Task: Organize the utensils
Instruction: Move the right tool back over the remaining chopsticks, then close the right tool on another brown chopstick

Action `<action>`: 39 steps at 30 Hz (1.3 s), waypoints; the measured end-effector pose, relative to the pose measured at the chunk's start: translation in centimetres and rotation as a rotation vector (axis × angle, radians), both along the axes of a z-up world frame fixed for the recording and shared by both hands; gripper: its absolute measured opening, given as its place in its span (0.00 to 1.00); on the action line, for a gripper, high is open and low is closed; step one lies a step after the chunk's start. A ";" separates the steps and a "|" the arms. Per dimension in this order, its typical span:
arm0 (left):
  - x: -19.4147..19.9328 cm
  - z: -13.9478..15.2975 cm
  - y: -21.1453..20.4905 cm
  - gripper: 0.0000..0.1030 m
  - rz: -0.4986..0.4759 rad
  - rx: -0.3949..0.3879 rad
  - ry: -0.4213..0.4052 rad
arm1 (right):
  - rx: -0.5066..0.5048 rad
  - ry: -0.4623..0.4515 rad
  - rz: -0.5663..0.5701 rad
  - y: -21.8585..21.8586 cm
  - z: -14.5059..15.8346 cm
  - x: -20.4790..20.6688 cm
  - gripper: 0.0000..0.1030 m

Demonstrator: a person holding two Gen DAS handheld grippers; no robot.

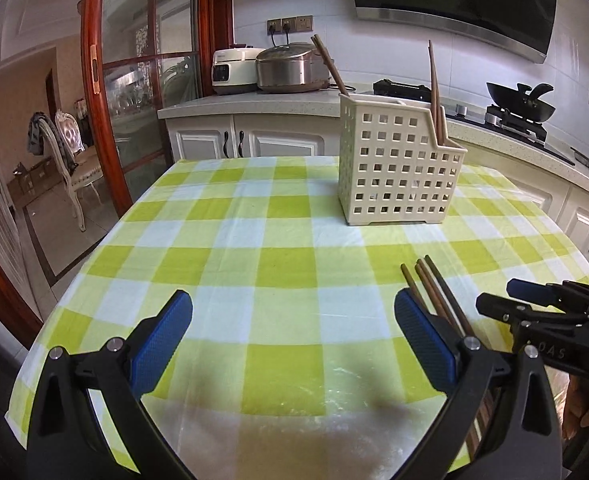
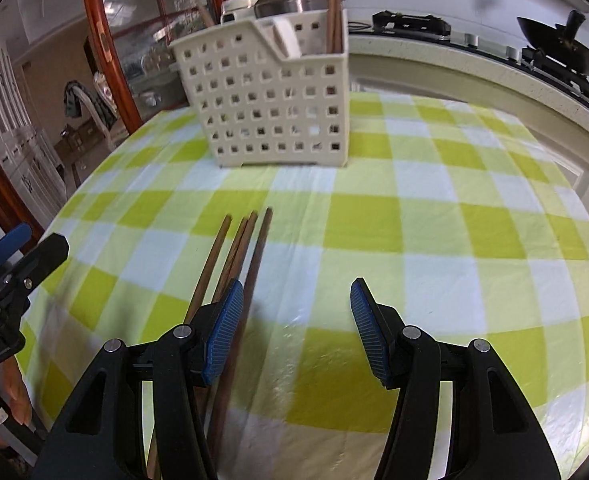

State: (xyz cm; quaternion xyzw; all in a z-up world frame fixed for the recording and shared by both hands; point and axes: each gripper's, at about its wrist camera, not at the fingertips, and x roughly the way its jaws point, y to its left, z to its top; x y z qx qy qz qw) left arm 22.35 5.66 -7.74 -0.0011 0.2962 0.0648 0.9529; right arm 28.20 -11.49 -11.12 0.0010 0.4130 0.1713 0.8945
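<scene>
On the near side of the cream perforated basket, four loose brown chopsticks lie flat on the green-checked cloth, roughly parallel, tips fanned toward the basket, well apart from it. Basket stands upright toward the far edge of the table; already has at least two chopsticks standing in the lower compartment at one end, plus a dark handle leaning out of the taller section. Judged: sorting partly done, flat bundle is what's left.

Left gripper: jaws at full spread, nothing btwn pads, bare cloth only. Sits to the side of the bundle away from the other tool; its nearer finger overlaps the sticks in view; contact can't be confirmed.

Right gripper: jaws about half apart, pads pressing on nothing. Angled down at the cloth. One stick passes just inside the blue pad, the rest lie under or outside that finger.

Assessment: both tools flank the bundle on the near side of the basket, prob. set up for a pickup. Right needs to shift toward the sticks to straddle them. Risk: round sticks roll or scatter if only one is pinched.
</scene>
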 end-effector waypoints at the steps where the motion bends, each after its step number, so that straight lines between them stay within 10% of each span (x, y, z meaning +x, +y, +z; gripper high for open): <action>1: 0.0 -0.1 0.0 0.95 0.003 0.007 -0.001 | -0.005 0.004 0.001 0.3 -0.1 0.0 0.47; 8: -0.3 -0.3 0.8 0.95 0.013 0.013 -0.013 | -0.050 0.010 0.033 2.2 0.0 0.2 0.26; 39: 0.8 -1.7 -0.2 0.90 -0.041 -0.050 0.081 | -0.092 -0.008 0.009 2.3 -0.4 0.8 0.06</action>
